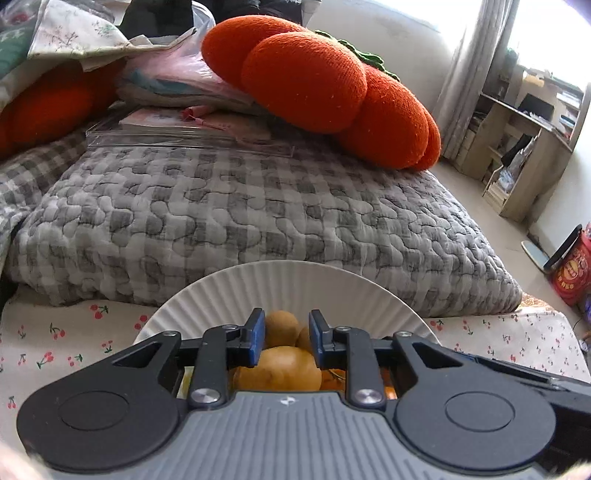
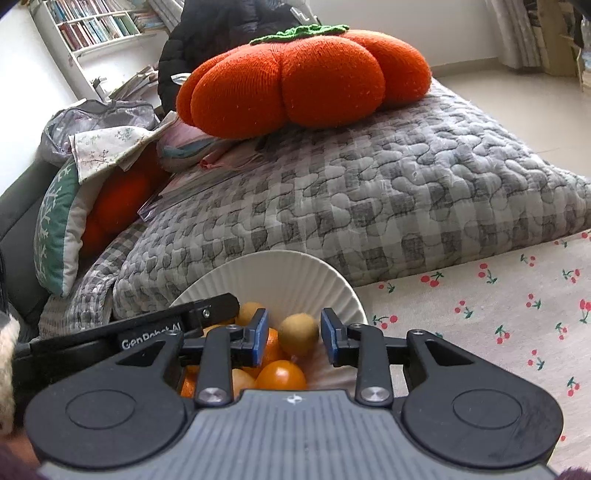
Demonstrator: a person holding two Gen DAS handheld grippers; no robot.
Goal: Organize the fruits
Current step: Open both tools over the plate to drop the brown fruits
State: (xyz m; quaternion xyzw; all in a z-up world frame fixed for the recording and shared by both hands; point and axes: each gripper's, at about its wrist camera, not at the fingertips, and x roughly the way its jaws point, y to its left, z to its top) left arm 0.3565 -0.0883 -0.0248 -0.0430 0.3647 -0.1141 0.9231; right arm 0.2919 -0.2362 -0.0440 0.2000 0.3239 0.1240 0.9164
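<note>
We see a grey checked quilt (image 1: 258, 206) filling the middle of both views, folded into a thick pad. It lies on a cherry-print cloth (image 2: 480, 314) that runs across the foreground. A big orange pumpkin cushion (image 2: 303, 77) with a green knitted top sits on the far end of the quilt. Beside it are loose fabrics and a flat clear case (image 1: 184, 136). A teal-and-white pillow (image 2: 55, 229) leans at the left of the right wrist view, with a bookshelf (image 2: 92, 22) on the wall behind. A wooden desk unit (image 1: 517, 147) and a red tin (image 1: 572, 269) stand at the right edge of the left wrist view.

A white ribbed plate (image 1: 273, 288) sits on the cherry-print cloth, just in front of the quilt edge. The fruits are piled in the plate. We make out a large yellow fruit (image 1: 280, 369), a tan round fruit (image 2: 297, 334), a glossy orange fruit (image 2: 281, 374) and some orange pieces partly hidden under the grippers.

Both grippers hang over the near side of the plate, tilted down at the pile. The left gripper (image 1: 287, 339) has its fingers (image 1: 256, 332) a little apart, pinching nothing; the yellow fruit lies below them. The right gripper (image 2: 293, 336) has its fingers (image 2: 260, 334) slightly spread, also pinching nothing. The tan fruit shows in the gap beyond them, clear of both pads. In the right wrist view the left gripper's body crosses the left rim of the plate.
</note>
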